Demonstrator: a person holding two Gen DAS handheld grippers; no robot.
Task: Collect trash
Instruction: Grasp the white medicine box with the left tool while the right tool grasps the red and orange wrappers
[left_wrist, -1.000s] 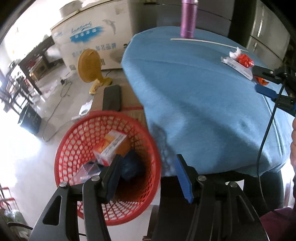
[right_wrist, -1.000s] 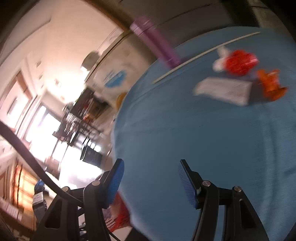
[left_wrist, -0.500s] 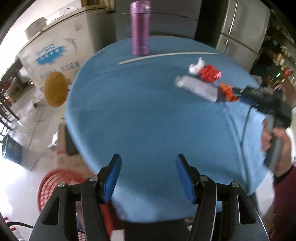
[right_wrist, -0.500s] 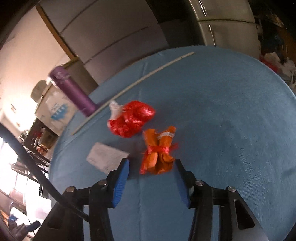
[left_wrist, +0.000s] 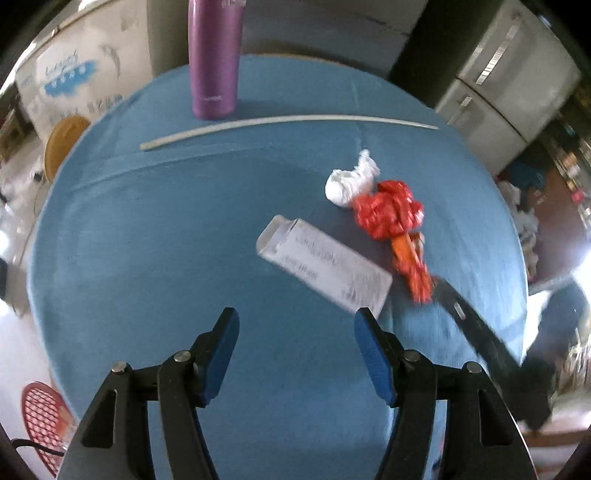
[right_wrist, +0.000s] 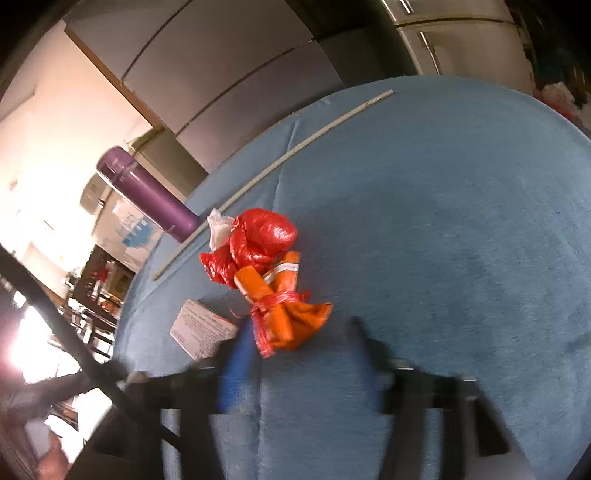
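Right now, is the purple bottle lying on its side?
No, in the left wrist view the purple bottle stands upright on the blue table, behind the white strip.

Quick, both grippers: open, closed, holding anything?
Left gripper: jaws opening, nothing between them, above the white box.
Right gripper: blurred, jaws opening around the orange bundle, not gripping.

White box (left_wrist: 325, 264) flat on blue tabletop, beside touching white wad (left_wrist: 351, 182), crumpled red bag (left_wrist: 389, 212), tied orange wrapper (right_wrist: 282, 310)
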